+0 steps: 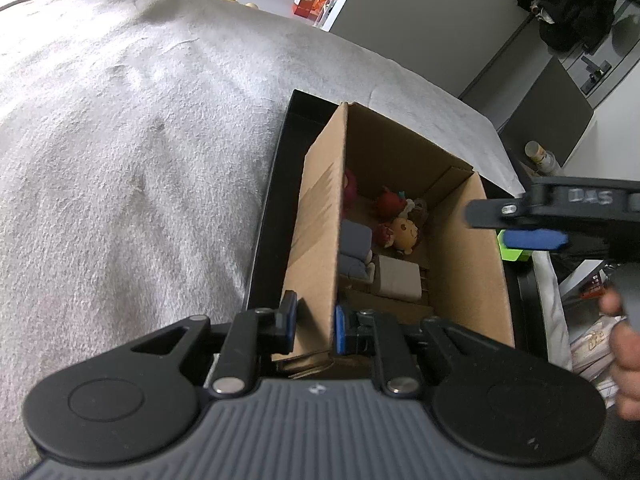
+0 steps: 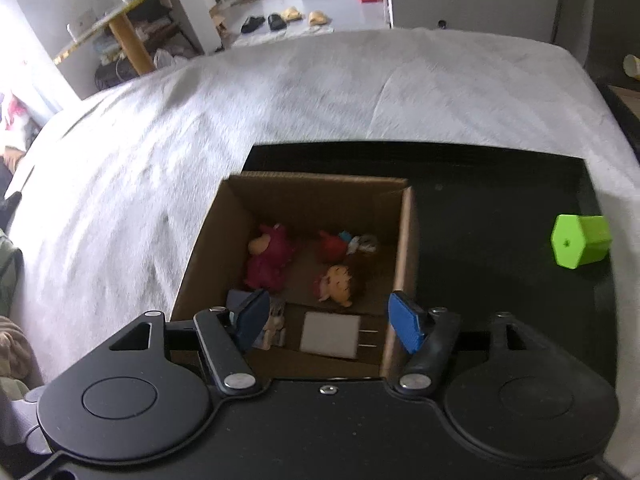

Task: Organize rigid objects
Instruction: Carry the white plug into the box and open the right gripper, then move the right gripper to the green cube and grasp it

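An open cardboard box (image 1: 320, 220) (image 2: 404, 248) stands on a black tray (image 1: 268, 220) (image 2: 500, 208) on a white cloth. Inside lie a white charger plug (image 1: 400, 278) (image 2: 330, 334), a pink plush toy (image 2: 268, 258), a red toy (image 2: 332, 246), a small doll head (image 1: 404, 234) (image 2: 338, 282) and a grey-blue block (image 1: 354, 242). My left gripper (image 1: 315, 326) is shut on the box's left wall. My right gripper (image 2: 328, 322) is open and empty above the box's near side; it also shows in the left wrist view (image 1: 516, 224). A green hexagonal block (image 2: 580, 244) lies on the tray to the right.
The white cloth (image 1: 120, 160) covers the surface to the left of and behind the tray. Beyond it are a round wooden table (image 2: 120, 24), shoes on the floor (image 2: 280, 20) and a grey cabinet (image 1: 560, 92).
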Demonstrator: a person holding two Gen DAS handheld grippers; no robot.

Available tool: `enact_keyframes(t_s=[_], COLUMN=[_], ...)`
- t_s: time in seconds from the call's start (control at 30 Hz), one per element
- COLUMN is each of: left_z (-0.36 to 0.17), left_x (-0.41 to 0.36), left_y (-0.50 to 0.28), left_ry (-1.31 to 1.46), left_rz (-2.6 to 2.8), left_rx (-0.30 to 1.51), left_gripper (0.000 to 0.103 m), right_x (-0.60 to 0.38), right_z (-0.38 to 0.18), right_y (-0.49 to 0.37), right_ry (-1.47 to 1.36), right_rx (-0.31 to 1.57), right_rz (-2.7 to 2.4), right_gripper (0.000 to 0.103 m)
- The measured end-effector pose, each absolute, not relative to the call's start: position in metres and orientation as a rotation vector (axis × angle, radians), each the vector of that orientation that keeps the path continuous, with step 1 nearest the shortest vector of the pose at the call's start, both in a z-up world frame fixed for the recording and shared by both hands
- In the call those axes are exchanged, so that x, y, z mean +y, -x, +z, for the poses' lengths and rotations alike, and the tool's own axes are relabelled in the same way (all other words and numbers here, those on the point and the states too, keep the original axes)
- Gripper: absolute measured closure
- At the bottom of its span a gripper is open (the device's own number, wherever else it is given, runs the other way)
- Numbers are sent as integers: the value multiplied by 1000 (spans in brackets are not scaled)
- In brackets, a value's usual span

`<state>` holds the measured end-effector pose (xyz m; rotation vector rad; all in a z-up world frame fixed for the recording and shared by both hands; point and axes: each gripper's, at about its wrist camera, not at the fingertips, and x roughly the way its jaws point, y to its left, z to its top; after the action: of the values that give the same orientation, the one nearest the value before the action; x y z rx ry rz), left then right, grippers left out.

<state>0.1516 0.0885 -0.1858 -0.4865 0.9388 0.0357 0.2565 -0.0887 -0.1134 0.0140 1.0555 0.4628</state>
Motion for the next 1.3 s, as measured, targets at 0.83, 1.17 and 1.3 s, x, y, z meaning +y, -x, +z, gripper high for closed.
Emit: enact_keyframes(t_s=[0.83, 1.17, 1.3], left_z=[-185, -182, -182], left_x=[85, 81, 80], left_y=[-155, -155, -155], left_ry=[459, 440, 433], left_rz=[53, 60, 63], left_rx=[951, 953, 954], left_gripper=[86, 86, 86], right_x=[-199, -233, -243], right_z=[-128, -130, -136], right_y=[-274, -292, -299], right_ry=[-14, 33, 39], right_rx=[1055, 1024, 1026], right_rz=[379, 415, 430], right_gripper=[25, 14, 14])
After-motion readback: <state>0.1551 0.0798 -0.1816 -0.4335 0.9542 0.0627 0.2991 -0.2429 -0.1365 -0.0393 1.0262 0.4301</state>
